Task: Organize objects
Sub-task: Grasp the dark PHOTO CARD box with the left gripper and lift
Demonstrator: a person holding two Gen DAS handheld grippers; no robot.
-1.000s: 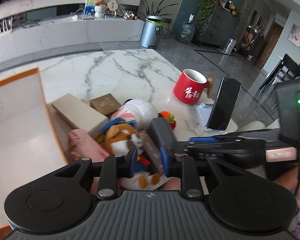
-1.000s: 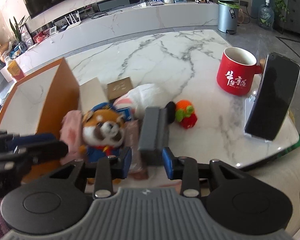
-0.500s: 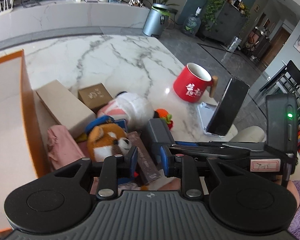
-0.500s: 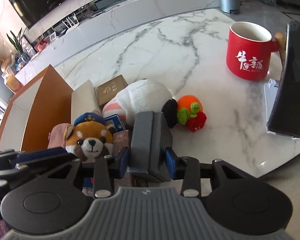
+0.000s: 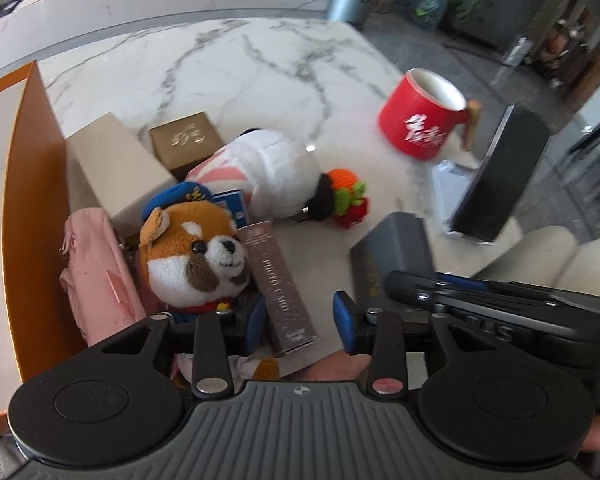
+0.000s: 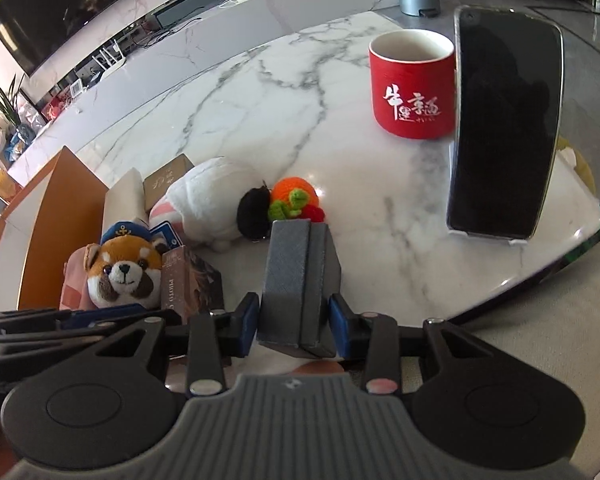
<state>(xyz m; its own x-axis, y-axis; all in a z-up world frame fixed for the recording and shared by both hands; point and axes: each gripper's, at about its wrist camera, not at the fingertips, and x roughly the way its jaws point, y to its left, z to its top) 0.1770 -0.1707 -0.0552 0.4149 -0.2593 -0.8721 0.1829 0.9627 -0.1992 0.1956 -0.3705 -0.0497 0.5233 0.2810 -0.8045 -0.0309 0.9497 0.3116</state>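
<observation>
Both grippers have dropped closer to the pile, and the left gripper (image 5: 300,316) has just been opening: its fingers (image 5: 345,317) now stand apart with the brown carton (image 5: 278,286) lying loose between them, neither pad pressing on it. Taking the orange bin (image 5: 32,208) as the landmark and going largest to smallest: the marble worktop (image 5: 236,68) spreads out beyond it, and the bin itself stands open at the worktop's near left corner. A beige box (image 5: 112,168) leans right against the bin wall, with a pink pouch (image 5: 96,276) below it, also touching the wall. One step out from the bin sits the fox plush (image 5: 196,256) in its blue cap, then the white plush (image 5: 276,176) lying on its side, then the small gold box (image 5: 186,140) behind them. Far across from the bin stand the phone (image 6: 504,124) on its stand and the red mug (image 6: 412,88). The grey case (image 6: 298,288) is clamped between the right gripper (image 6: 294,322) fingers, held up off the worktop on the far side of the pile from the bin. Smallest, the knitted orange toy (image 6: 294,200) lies beside the white plush.

I judge the step in hand to be clearing the pile into the bin. Next, the right gripper needs to carry the case over the bin wall and let go inside, while the left closes on the carton.
</observation>
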